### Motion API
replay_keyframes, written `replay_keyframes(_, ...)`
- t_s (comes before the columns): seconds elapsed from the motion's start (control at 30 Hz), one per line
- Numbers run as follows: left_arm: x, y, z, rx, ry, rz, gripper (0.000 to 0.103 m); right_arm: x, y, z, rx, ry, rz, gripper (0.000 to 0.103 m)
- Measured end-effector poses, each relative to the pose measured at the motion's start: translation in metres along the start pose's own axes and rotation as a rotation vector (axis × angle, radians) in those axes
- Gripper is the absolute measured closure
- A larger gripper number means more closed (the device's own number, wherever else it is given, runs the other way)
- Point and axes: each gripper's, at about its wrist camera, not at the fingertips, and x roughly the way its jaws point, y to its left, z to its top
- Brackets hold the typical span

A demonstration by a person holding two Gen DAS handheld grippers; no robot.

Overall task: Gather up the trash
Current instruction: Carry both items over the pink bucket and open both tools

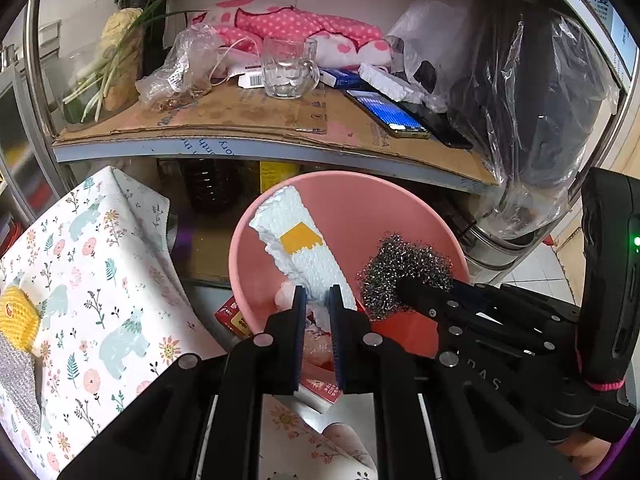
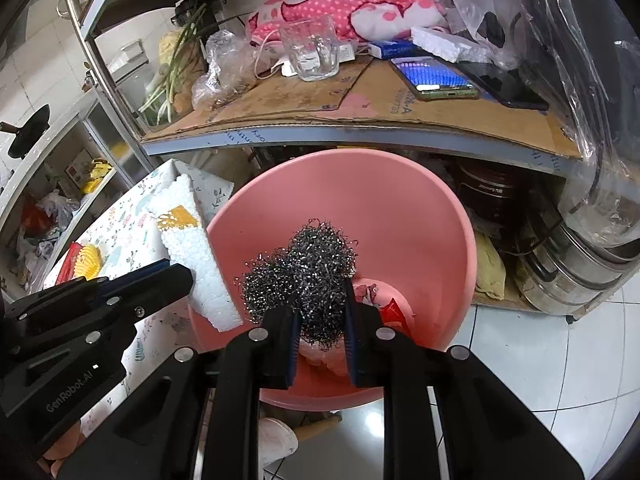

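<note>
My left gripper (image 1: 317,296) is shut on a white foam piece (image 1: 300,240) with a yellow patch, held tilted over the pink basin (image 1: 360,196). In the right wrist view the same foam piece (image 2: 196,256) hangs at the basin's left rim, with the left gripper (image 2: 176,276) coming in from the left. My right gripper (image 2: 320,312) is shut on a steel wool scrubber (image 2: 304,276) above the pink basin (image 2: 400,208). In the left wrist view the scrubber (image 1: 404,268) and the right gripper (image 1: 404,286) are at the right. Red wrappers (image 2: 394,312) lie in the basin's bottom.
A cardboard-lined shelf (image 1: 256,124) above the basin holds a glass mug (image 1: 288,68), phones (image 1: 388,114), a plastic bag (image 1: 184,64) and pink cloth (image 1: 304,28). A floral-covered surface (image 1: 96,280) stands left. Steel pots (image 2: 576,264) sit at the right on white floor tiles (image 2: 540,360).
</note>
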Motion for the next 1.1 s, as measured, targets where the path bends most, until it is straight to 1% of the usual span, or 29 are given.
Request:
replay_keyframes(0.4, 0.008, -0.01, 0.001, 0.022, 0.001, -0.002, 0.092, 0.007, -0.004, 0.0, 0.006, 0.015, -0.016, 0.084)
replay_keyframes(0.47, 0.008, -0.009, 0.002, 0.018, 0.002, -0.004, 0.092, 0.008, -0.004, 0.0, 0.006, 0.019, -0.019, 0.081)
replay_keyframes(0.73, 0.009, -0.011, 0.003, 0.023, -0.002, -0.025, 0.09, 0.011, -0.005, 0.001, 0.012, 0.032, -0.041, 0.076)
replay_keyframes(0.87, 0.006, -0.01, 0.003, 0.02, -0.008, -0.035, 0.085, 0.01, -0.006, 0.001, 0.016, 0.031, -0.045, 0.074)
replay_keyframes(1.0, 0.0, -0.006, 0.004, 0.008, -0.02, -0.041, 0.072, 0.009, -0.006, 0.002, 0.014, 0.027, -0.045, 0.074)
replay_keyframes(1.1, -0.004, -0.004, 0.005, 0.001, -0.029, -0.042, 0.069, 0.009, -0.004, 0.003, 0.005, 0.029, -0.045, 0.07)
